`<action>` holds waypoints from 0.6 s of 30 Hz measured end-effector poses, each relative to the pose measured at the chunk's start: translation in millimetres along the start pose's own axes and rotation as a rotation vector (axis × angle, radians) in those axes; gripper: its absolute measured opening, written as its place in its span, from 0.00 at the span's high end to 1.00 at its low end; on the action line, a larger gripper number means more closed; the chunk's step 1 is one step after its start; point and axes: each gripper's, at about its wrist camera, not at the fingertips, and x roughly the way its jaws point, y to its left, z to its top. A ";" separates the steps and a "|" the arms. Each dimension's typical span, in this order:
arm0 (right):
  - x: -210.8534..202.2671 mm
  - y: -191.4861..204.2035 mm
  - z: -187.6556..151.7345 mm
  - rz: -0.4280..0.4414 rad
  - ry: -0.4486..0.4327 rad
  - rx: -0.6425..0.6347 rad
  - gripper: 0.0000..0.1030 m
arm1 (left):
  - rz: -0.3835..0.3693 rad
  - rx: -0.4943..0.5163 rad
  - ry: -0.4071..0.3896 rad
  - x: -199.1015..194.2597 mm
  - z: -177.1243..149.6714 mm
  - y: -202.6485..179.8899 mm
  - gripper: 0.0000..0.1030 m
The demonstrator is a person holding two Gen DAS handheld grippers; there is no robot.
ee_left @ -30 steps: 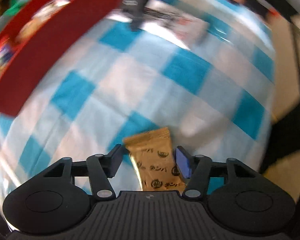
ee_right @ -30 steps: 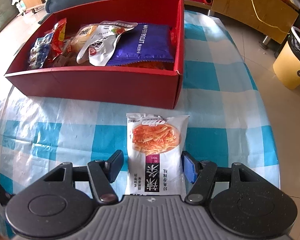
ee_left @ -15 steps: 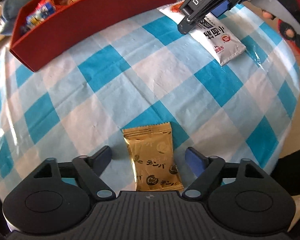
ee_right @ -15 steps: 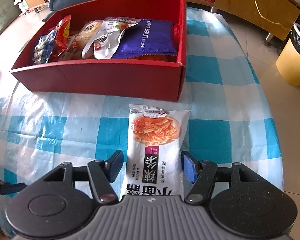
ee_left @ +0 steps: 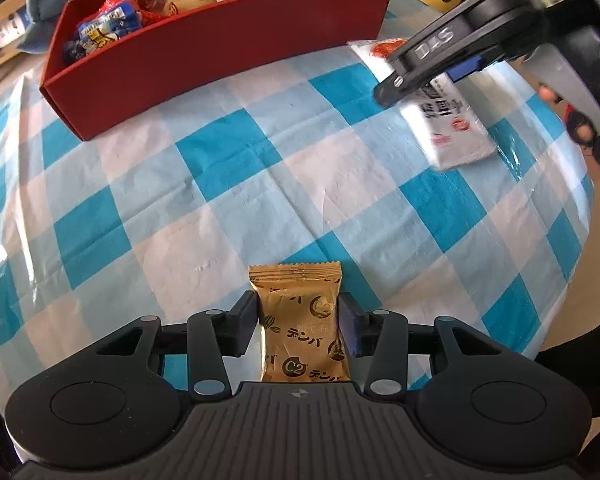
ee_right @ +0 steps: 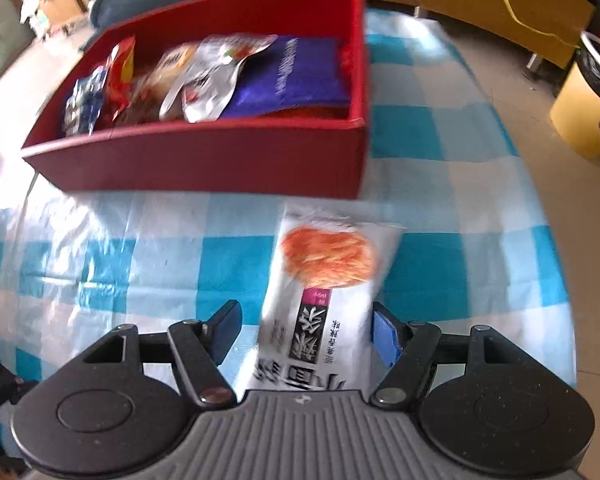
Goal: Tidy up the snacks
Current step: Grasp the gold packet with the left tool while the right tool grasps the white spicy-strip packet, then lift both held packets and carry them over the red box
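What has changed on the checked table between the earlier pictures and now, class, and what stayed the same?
The left tool spread wide, then closed in on the gold packet; its pads now touch both sides and are closing. The right tool is opening around the white noodle packet, with a gap showing on one side. The red box of snacks and the checked cloth stayed as they were.

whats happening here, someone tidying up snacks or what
Yes. A person works two handheld grippers over a blue checked tablecloth. The left gripper is closing on a small gold snack packet, its pads against the packet's sides. The right gripper straddles a white packet with an orange picture, its jaws opening, with a gap showing on one side. A red box behind already holds several snacks.
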 end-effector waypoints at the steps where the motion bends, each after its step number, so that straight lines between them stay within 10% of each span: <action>1: 1.4 5.1 0.3 -0.015 -0.001 -0.018 0.32 | 0.009 0.010 -0.005 -2.0 -1.2 0.0 0.48; 8: 9.7 21.3 -8.7 -0.049 -0.022 -0.063 0.04 | 0.083 0.038 -0.025 2.9 -2.0 -3.2 0.30; 18: 13.1 21.1 -12.2 -0.053 -0.017 -0.061 0.03 | 0.082 0.011 -0.006 7.0 -0.9 1.7 0.18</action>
